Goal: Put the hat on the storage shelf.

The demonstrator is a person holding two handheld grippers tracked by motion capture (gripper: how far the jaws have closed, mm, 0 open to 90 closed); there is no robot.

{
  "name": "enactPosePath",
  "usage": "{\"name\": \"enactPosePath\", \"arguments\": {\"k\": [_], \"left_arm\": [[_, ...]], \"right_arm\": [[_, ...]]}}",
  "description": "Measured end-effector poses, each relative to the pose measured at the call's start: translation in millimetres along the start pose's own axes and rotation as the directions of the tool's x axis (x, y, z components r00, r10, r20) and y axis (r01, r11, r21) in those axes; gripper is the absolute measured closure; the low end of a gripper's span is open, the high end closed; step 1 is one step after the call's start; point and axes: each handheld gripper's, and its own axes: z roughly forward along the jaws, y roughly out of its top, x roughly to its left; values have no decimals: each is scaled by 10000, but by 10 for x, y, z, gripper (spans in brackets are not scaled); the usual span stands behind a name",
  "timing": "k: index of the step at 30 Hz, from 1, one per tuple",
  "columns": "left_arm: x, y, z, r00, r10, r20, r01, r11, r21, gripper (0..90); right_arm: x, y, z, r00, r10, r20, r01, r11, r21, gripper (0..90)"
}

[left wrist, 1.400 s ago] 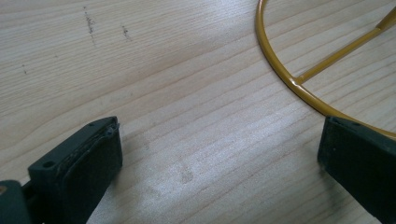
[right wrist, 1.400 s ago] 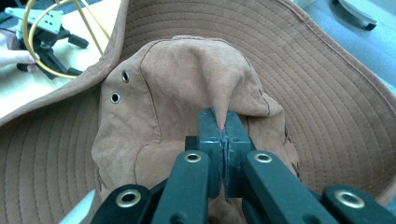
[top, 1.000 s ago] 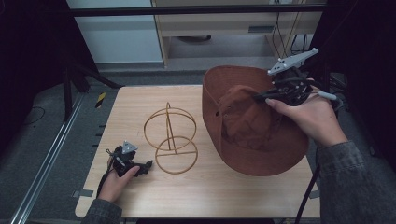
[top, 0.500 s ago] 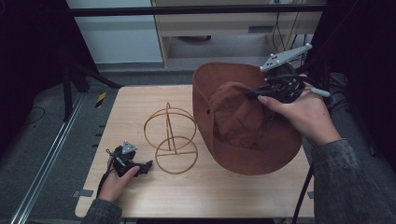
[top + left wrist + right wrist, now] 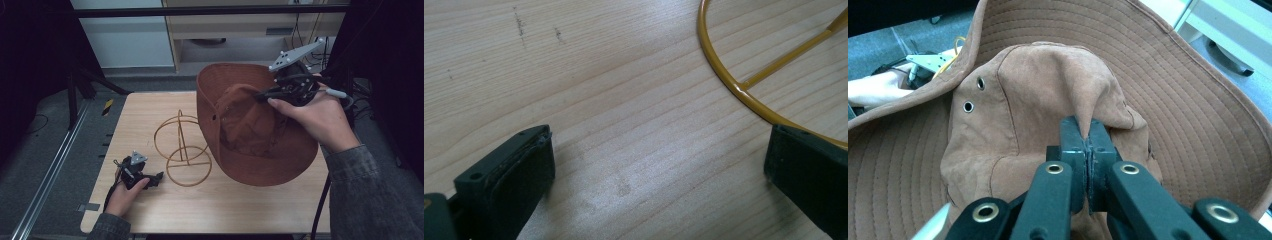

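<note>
Overhead, the right gripper [image 5: 260, 95] carries the brown hat [image 5: 250, 130] tilted above the table's right half, beside the wire stand [image 5: 182, 150]. Left gripper [image 5: 659, 175]: jaws apart, idle. Right gripper view: jaws clamped on the crown; next, probably centring it over the stand.

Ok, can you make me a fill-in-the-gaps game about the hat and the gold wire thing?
1. The right gripper pinches the crown of the brown ____.
2. The jaws of the left gripper stand ____ above the wooden table.
3. The gold wire stand is standing between the hat and the ____ gripper.
4. The brim of the hat has rows of ____ running round it.

Missing words: hat; open; left; stitching
</note>
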Motion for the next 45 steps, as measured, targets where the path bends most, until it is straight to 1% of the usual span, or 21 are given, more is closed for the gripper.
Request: {"name": "enactPosePath", "arguments": {"k": [2, 11, 12, 13, 14, 15, 20, 22, 28, 36, 37, 39, 40, 41, 45], "left_arm": [[0, 0, 0, 10000, 2, 0, -2, 10000, 0, 0], [0, 0, 0, 10000, -2, -2, 2, 10000, -1, 0], [-1, 0, 1, 10000, -11, -3, 11, 10000, -10, 0], [-1, 0, 1, 10000, -14, -2, 14, 10000, -13, 0], [-2, 0, 1, 10000, -16, -3, 16, 10000, -15, 0], [-1, 0, 1, 10000, -13, -3, 13, 10000, -10, 0], [0, 0, 1, 10000, 4, -15, -4, 10000, -12, 0], [0, 0, 0, 10000, -4, -9, 4, 10000, -10, 0], [0, 0, 0, 10000, -5, -5, 5, 10000, -9, 0], [1, 2, -2, 10000, 0, 17, 0, 10000, 24, 0], [1, 2, -1, 10000, -1, 17, 1, 10000, 22, 0], [2, 2, -2, 10000, 4, 19, -4, 10000, 28, 0], [2, 2, -2, 10000, 9, 18, -9, 10000, 29, 0], [1, 1, -1, 10000, 0, 18, 0, 10000, 19, 0], [1, 1, -1, 10000, 0, 18, 0, 10000, 23, 0]], "right_arm": [[7, 27, -4, 10000, -42, 87, 41, 10000, 35, 892], [21, 114, 17, 10000, -29, 81, 30, 10000, -42, 892], [41, 161, 35, 10000, -52, 47, 52, 9999, -102, 892], [41, 161, 35, 10000, -52, 47, 52, 9999, -102, 892], [54, 212, 58, 9999, -115, 7, 115, 9997, -192, 892], [54, 212, 58, 9999, -115, 7, 115, 9997, -192, 892], [110, 349, 142, 9997, -191, -132, 187, 9993, -338, 892], [118, 363, 152, 9997, -216, -148, 211, 9992, -336, 893], [185, 478, 225, 9990, -379, -239, 370, 9986, -381, 893], [254, 609, 247, 9979, -564, -313, 549, 9974, -464, 893], [259, 631, 243, 9977, -588, -336, 571, 9970, -515, 893], [266, 680, 234, 9979, -497, -407, 464, 9959, -770, 893], [282, 731, 261, 9974, -545, -476, 505, 9955, -806, 893], [282, 731, 261, 9974, -545, -476, 505, 9955, -806, 893], [350, 816, 354, 9958, -709, -579, 665, 9950, -744, 893]]}}
